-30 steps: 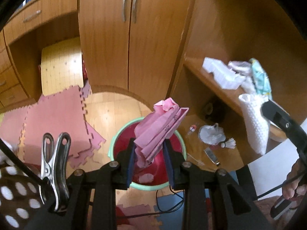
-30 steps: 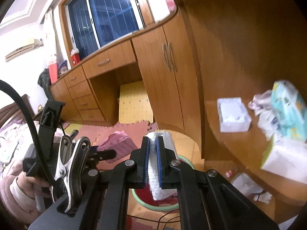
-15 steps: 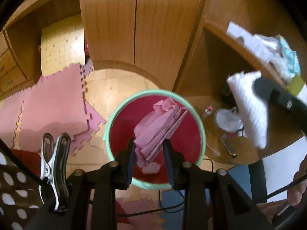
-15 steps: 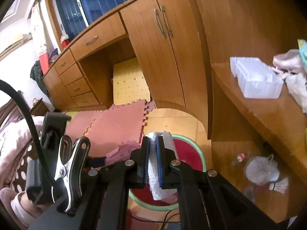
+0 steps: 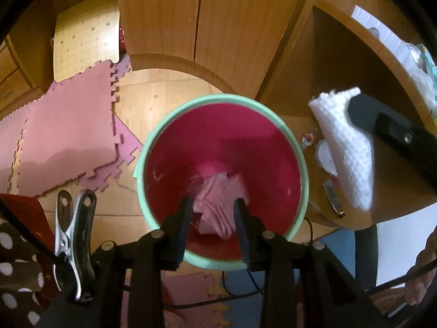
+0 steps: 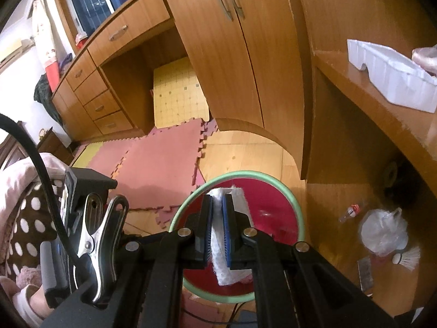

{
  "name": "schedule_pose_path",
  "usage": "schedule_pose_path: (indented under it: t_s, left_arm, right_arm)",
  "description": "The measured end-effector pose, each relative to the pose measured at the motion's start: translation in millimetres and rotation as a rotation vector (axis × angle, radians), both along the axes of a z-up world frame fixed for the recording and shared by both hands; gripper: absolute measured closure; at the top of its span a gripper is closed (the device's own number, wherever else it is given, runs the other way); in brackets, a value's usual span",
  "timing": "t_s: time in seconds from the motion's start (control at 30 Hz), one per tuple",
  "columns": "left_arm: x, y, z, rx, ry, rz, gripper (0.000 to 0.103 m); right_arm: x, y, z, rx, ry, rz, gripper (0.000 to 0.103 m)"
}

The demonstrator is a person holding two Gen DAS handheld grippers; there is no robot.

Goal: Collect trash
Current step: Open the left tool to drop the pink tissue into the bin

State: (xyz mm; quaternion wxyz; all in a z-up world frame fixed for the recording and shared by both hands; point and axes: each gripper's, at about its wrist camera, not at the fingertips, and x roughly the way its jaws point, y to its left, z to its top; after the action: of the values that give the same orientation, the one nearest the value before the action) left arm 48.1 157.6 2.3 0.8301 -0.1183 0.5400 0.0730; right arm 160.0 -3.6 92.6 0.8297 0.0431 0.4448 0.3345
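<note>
Left gripper (image 5: 212,211) above the bin (image 5: 164,125), jaws apart. Pink paper (image 5: 215,205) lying loose inside, seen between the fingers, touching neither. Right gripper (image 6: 217,213) clamped on a white towel (image 6: 222,262), over the bin's rim (image 6: 299,213). Bag (image 6: 382,232) and shuttlecock (image 6: 407,258) on the floor nearby.
</note>
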Motion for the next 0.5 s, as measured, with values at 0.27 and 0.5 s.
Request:
schedule_pose_path:
  t_s: [0.27,0.5]
  left_arm:
    - [-0.9,6.5,-4.3,-0.011,0.037,0.016,0.061]
    - [-4.6,10.2,1.7,-0.011,0.023,0.054,0.043]
  right_arm:
    - [6.5,1.8,-8.7,0.004,0.033,-0.023,0.095]
    - [4.4,6.3,-11.1,-0.01,0.032,-0.012,0.095]
